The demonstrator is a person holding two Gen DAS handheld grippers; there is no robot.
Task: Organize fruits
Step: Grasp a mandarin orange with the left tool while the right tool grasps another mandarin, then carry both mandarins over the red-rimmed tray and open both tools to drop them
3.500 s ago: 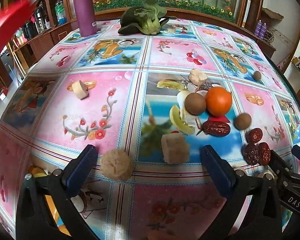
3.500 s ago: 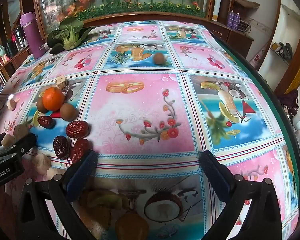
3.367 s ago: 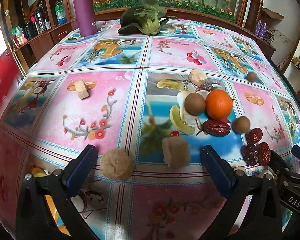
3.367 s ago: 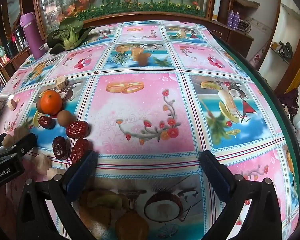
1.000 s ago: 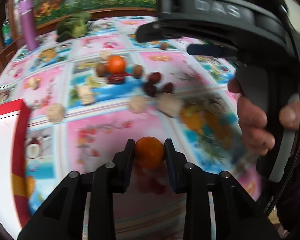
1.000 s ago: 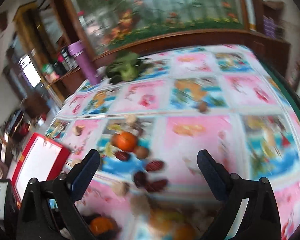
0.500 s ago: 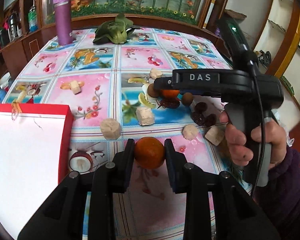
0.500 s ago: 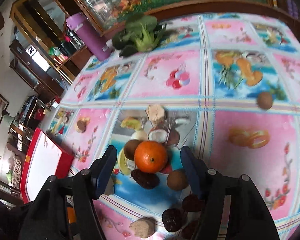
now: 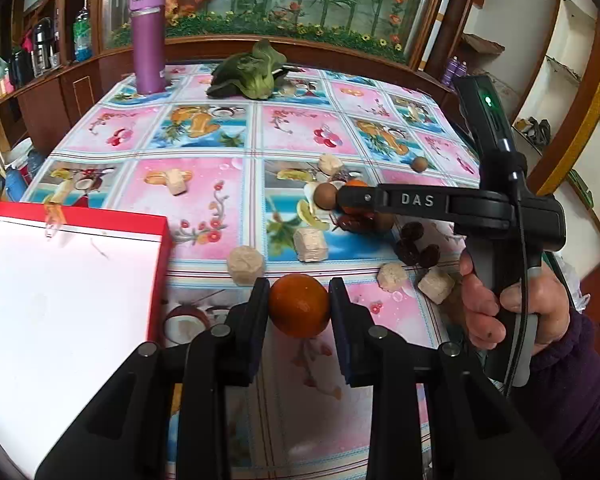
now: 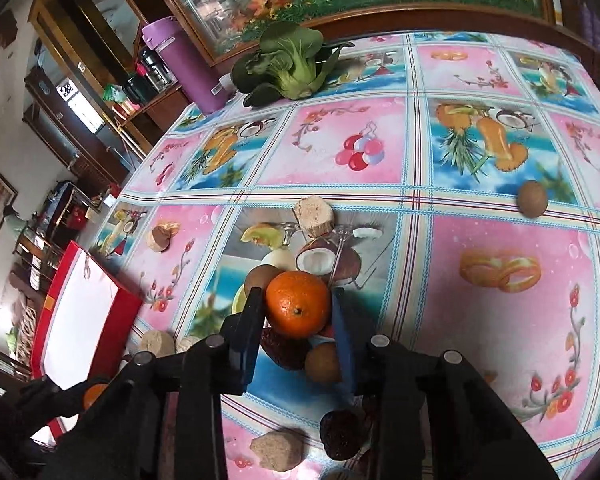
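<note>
Hiding second orange (image 9: 354, 184): right gripper (image 10: 298, 312).

White capitals "DAS" on the black arm of the right gripper (image 9: 342, 200), seen side-on from the left wrist view. A digital clock (image 10: 69, 90) on the shelf far left in the right wrist view shows pale digits, too blurred to read. A white label on the purple flask (image 10: 188, 68) carries print too small to make out.
</note>
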